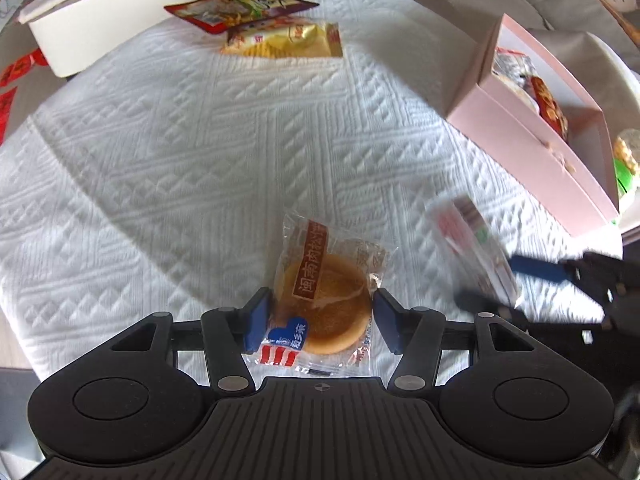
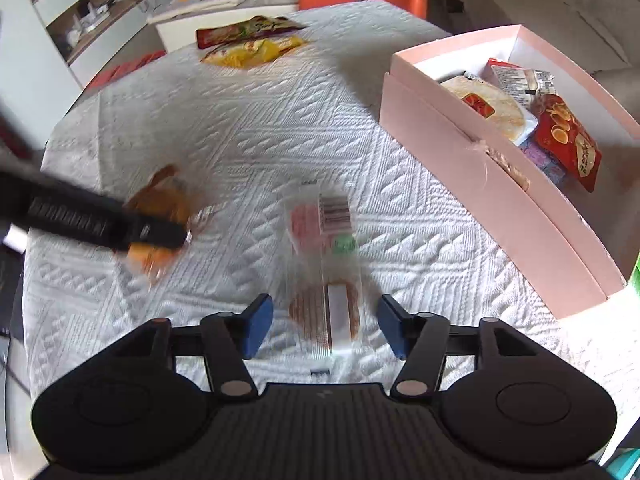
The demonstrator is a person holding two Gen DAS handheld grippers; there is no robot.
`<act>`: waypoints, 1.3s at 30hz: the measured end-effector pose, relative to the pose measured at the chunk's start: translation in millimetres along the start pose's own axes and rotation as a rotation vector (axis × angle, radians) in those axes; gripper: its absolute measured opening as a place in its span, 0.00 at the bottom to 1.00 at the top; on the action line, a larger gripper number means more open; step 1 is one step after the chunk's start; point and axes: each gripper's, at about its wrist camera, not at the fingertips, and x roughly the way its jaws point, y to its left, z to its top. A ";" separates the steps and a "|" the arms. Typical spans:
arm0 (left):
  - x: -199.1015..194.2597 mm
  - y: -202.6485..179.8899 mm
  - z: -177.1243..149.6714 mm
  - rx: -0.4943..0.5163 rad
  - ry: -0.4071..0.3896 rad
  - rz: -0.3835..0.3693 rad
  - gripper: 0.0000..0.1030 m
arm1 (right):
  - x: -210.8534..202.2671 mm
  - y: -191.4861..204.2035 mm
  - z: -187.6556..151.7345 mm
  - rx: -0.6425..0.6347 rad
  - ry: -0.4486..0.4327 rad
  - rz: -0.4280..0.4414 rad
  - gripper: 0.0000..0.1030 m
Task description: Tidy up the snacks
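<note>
Wrapped pastry (image 1: 324, 304) apparently between left jaws

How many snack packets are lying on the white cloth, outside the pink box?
4: round cake packet between left gripper fingers, clear packet before right gripper, red and yellow at far edge.

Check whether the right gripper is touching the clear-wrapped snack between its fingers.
Apart. Right wrist view shows white cloth between the clear-wrapped snack and both pads of the right gripper.

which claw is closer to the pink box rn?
Right. The right claw straddles a clear-wrapped snack next to the pink box; the left claw is further away, around the round pastry.
</note>
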 end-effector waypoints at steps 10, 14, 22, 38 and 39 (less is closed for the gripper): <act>-27.3 -18.4 -43.6 0.029 0.029 -0.062 0.55 | -25.9 3.1 2.9 -0.001 0.036 -0.020 0.37; -58.3 -45.2 -42.1 0.066 -0.008 -0.144 0.55 | -66.2 -12.2 -12.4 0.061 0.020 -0.030 0.37; -123.3 -115.9 51.2 0.200 -0.199 -0.250 0.55 | -122.1 -40.5 -24.0 0.202 -0.042 -0.063 0.37; -80.7 -171.8 140.0 0.045 -0.283 -0.368 0.53 | -130.3 -69.8 -7.0 0.163 -0.090 -0.021 0.37; -77.9 -164.3 133.3 0.026 -0.286 -0.334 0.53 | -127.9 -71.6 -6.9 0.158 -0.087 -0.018 0.37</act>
